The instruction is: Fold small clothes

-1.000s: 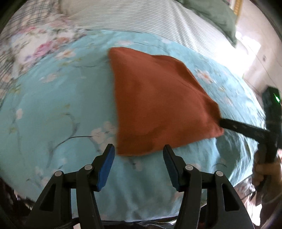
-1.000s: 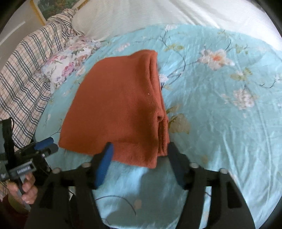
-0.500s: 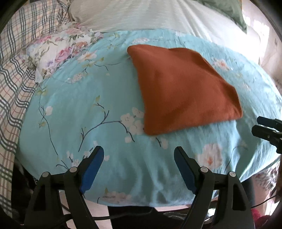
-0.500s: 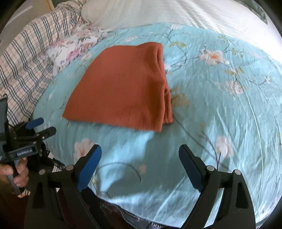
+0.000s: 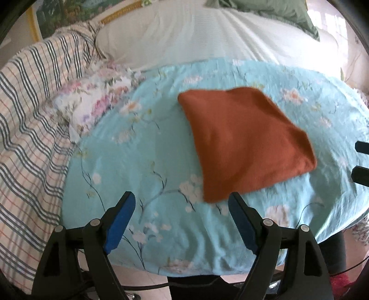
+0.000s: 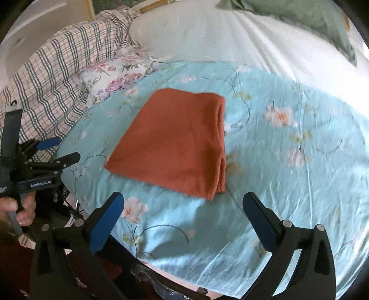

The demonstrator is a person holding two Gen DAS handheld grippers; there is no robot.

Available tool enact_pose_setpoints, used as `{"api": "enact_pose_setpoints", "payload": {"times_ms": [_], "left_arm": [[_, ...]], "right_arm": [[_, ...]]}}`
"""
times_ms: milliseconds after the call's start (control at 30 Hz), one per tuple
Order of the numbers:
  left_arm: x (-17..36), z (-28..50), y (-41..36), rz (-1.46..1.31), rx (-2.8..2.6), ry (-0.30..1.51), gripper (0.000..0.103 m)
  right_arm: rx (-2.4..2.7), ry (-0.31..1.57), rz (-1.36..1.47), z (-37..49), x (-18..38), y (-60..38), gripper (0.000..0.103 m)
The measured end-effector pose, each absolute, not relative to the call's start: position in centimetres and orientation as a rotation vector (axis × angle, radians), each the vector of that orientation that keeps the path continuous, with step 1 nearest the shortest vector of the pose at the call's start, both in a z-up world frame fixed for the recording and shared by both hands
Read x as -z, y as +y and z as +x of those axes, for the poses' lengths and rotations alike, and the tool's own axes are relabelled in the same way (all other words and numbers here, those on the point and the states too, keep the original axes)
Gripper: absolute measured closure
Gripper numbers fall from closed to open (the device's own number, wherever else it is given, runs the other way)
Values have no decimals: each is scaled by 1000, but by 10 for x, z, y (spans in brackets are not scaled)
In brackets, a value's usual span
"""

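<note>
A rust-orange folded garment (image 5: 244,143) lies flat on the light blue floral sheet (image 5: 147,161); it also shows in the right wrist view (image 6: 175,143), with its stacked edges along the right side. My left gripper (image 5: 182,207) is open and empty, held back over the sheet's near edge, just short of the garment's near corner. My right gripper (image 6: 183,207) is open and empty, also held back from the garment. The left gripper also shows at the left of the right wrist view (image 6: 55,152), held in a hand. The right gripper's fingers (image 5: 362,161) show at the left wrist view's right edge.
A plaid blanket (image 5: 27,120) and a floral cloth (image 5: 96,99) lie at the left. A white striped bedcover (image 5: 196,34) and a green pillow (image 5: 276,11) lie beyond. The sheet's near edge (image 5: 184,267) drops off towards the floor.
Both grippers opened, let go of the folded garment and pulled back towards the near edge. The garment now lies free on the sheet.
</note>
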State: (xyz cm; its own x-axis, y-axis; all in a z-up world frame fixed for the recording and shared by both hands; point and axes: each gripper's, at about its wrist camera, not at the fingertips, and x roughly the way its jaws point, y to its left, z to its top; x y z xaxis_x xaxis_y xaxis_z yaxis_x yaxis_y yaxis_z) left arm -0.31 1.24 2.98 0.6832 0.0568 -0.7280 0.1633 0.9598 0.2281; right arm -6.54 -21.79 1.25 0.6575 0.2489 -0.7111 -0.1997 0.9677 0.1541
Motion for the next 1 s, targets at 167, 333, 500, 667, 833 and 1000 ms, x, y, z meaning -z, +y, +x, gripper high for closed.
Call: {"api": "enact_pose_setpoints", "payload": {"times_ms": [167, 333, 500, 667, 833, 1000], "left_arm": [[-36, 4, 8, 287, 54, 810, 18], [-19, 12, 5, 297, 63, 844, 18], [-3, 21, 6, 304, 62, 886, 18], [2, 31, 7, 288, 55, 900, 18], [3, 42, 3, 282, 61, 909, 18], [3, 52, -2, 282, 71, 908, 18]], "right_arm": [[-266, 840, 55, -53, -2, -211, 1], [-282, 914, 80, -41, 27, -204, 1], [-284, 950, 86, -32, 41, -204, 1], [-275, 953, 97, -22, 42, -209, 1], [-275, 948, 100, -7, 40, -213, 1], [-279, 944, 89, 4, 38, -210, 1]]}}
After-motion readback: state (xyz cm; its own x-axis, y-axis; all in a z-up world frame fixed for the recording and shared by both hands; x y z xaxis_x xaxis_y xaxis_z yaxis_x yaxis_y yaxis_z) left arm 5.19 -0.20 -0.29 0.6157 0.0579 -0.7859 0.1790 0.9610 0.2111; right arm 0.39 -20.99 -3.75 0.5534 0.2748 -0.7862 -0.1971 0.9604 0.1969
